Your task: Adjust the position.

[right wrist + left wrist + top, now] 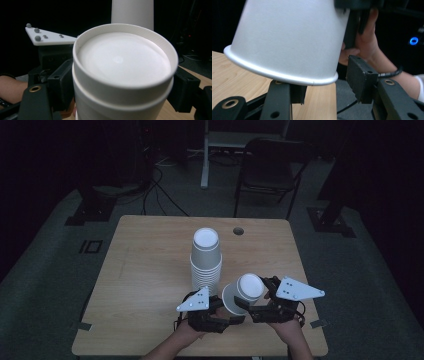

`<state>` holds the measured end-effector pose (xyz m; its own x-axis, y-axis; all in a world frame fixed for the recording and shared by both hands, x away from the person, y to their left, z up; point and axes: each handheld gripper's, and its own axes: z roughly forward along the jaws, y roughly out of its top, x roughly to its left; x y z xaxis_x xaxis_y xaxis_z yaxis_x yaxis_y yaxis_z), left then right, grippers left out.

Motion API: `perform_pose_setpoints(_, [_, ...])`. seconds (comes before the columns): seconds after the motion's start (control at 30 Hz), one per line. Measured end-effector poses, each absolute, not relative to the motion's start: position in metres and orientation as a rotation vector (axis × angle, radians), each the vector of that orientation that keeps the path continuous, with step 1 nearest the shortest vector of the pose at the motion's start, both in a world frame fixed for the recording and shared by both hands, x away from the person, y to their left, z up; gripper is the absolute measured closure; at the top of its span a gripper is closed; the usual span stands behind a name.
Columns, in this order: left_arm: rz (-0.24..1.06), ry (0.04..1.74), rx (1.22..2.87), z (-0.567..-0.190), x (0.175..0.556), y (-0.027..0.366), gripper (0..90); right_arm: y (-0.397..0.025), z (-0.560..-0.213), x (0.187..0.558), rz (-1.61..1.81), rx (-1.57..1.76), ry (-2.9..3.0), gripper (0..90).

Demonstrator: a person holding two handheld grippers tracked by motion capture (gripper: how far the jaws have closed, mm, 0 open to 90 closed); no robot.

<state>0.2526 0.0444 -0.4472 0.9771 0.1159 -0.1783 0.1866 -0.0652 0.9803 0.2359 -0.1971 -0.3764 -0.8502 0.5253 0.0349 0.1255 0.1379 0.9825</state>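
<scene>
The right gripper held a pair of nested white paper cups upside down and tilted, above the surface near its front edge, just right of the tall stack of cups that stood at the middle. In the right gripper view its jaws were clamped on either side of the cups, near the closed bottoms, and the step between the inner cup and the outer cup showed clearly. The left gripper sat just beside, its jaws spread apart: in the left gripper view the rolled rim of the held cup lay over the left jaw, while the other jaw stood clear to the right, touching nothing.

The step in hand looked like separating the two stuck cups. The next move probably called for the left jaws to close on the outer cup's rim, then a steady pull apart along the cups' axis, gently enough not to crush the thin wall.
</scene>
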Motion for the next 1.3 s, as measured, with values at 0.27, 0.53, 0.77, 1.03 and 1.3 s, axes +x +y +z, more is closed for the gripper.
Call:
perform_pose_setpoints(0.27, [-0.040, 0.198, 1.623, -0.444, 0.251, 0.047, 77.5, -0.200, -0.373, 0.234, 1.794, 0.610, 2.094, 20.9])
perform_pose_setpoints(0.53, [-0.028, 0.113, 1.637, -0.441, 0.249, 0.050, 83.3, -0.202, -0.371, 0.233, 1.849, 0.577, 2.123, 20.6])
perform_pose_setpoints(0.77, [0.039, 0.082, 1.691, -0.440, 0.248, 0.053, 83.6, -0.200, -0.371, 0.235, 1.831, 0.577, 2.161, 19.5])
perform_pose_setpoints(1.03, [0.143, 0.033, 1.805, -0.436, 0.244, 0.056, 83.6, -0.199, -0.374, 0.239, 1.827, 0.601, 2.196, 14.7])
perform_pose_setpoints(1.3, [0.217, 0.004, 1.912, -0.442, 0.245, 0.058, 83.5, -0.203, -0.372, 0.241, 1.839, 0.632, 2.177, 14.7])
